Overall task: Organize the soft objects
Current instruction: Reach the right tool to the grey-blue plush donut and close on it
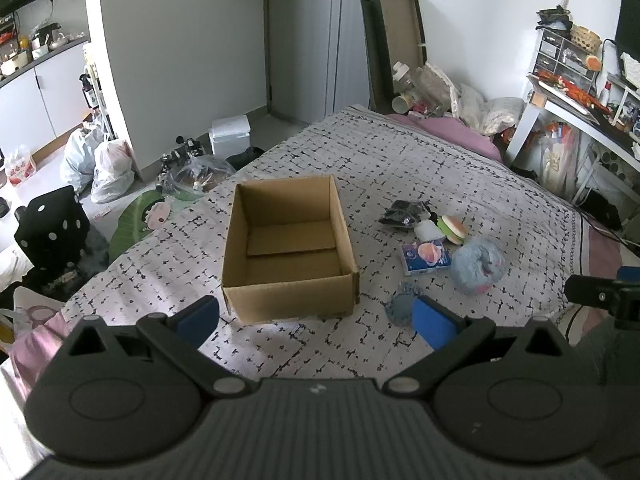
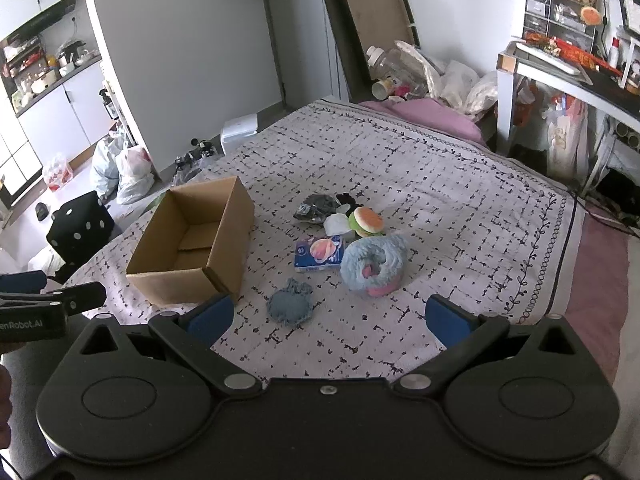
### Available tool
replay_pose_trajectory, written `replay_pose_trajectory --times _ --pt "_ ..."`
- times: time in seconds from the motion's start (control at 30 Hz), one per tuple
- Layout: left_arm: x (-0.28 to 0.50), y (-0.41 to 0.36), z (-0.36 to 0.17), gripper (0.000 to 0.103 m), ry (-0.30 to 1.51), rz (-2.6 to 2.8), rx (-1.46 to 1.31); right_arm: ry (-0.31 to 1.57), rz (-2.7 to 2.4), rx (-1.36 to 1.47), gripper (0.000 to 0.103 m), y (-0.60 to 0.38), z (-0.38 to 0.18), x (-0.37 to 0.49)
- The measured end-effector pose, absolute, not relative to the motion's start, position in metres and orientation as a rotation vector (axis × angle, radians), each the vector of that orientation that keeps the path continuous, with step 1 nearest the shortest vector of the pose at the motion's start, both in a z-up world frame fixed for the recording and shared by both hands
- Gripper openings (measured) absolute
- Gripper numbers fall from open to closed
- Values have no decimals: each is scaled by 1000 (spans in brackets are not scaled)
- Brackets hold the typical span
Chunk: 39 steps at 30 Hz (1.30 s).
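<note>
An open, empty cardboard box (image 1: 290, 248) (image 2: 192, 248) stands on the patterned bedspread (image 1: 400, 160) (image 2: 440, 184). To its right lie soft things: a fluffy blue ring toy (image 1: 480, 264) (image 2: 374, 264), a burger plush (image 1: 452, 229) (image 2: 366, 221), a blue tissue pack (image 1: 426, 256) (image 2: 320, 254), a black bundle (image 1: 404, 212) (image 2: 316, 208), a white soft item (image 1: 428, 230) (image 2: 336, 224) and a blue knitted piece (image 1: 400, 306) (image 2: 290, 306). My left gripper (image 1: 316, 322) is open and empty, just before the box. My right gripper (image 2: 330, 320) is open and empty, near the knitted piece.
A pink pillow (image 2: 432, 116) and plastic bags (image 2: 452, 76) lie at the bed's far end. A white desk (image 2: 560, 76) stands at the right. On the floor at the left are bags (image 1: 108, 168), a black dotted cube (image 1: 54, 232) and a white bin (image 1: 230, 136).
</note>
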<state>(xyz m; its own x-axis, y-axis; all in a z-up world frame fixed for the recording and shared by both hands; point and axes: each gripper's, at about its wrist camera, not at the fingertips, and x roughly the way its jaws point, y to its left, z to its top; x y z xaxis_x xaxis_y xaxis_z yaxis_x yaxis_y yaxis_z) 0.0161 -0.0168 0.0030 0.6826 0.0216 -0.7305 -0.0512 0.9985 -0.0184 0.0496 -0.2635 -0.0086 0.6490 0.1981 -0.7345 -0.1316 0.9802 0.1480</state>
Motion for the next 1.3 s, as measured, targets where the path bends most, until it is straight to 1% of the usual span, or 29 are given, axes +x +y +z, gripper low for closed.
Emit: replay_pose_trajectory --times 0.33,0.43,0.5,0.57,0.6,0.67,0.73,0.83,0.9,1.1,1.17,1.3 --pt "53 -34 -12 102 813 6 -69 877 158 199 103 -290 -29 83" --pt "70 -43 -17 100 827 -15 -91 890 123 228 103 -297 -37 96" --pt "80 -49 -22 99 827 -28 -99 905 112 263 99 -303 -44 106" --pt "92 -55 -26 97 830 -41 -111 928 93 298 88 -309 -52 115" --pt "98 -59 -29 95 836 -50 -120 939 86 315 86 -312 -56 121" --pt "109 -64 -34 93 851 -69 -135 959 62 344 78 -317 -63 130" --pt "120 -72 -40 91 864 -87 -145 974 42 377 75 -323 -71 138" --pt "134 -83 -50 86 886 -114 -150 993 34 413 72 -329 -80 149" --pt "144 -89 -58 80 907 -130 -159 1003 28 430 70 -332 -87 156" --pt "169 -106 -79 67 955 -177 -184 1051 12 502 60 -344 -111 174" --pt "176 -113 -86 64 967 -194 -192 1067 8 527 54 -347 -119 179" --pt "190 -125 -100 58 996 -225 -204 1083 -7 565 48 -349 -131 187"
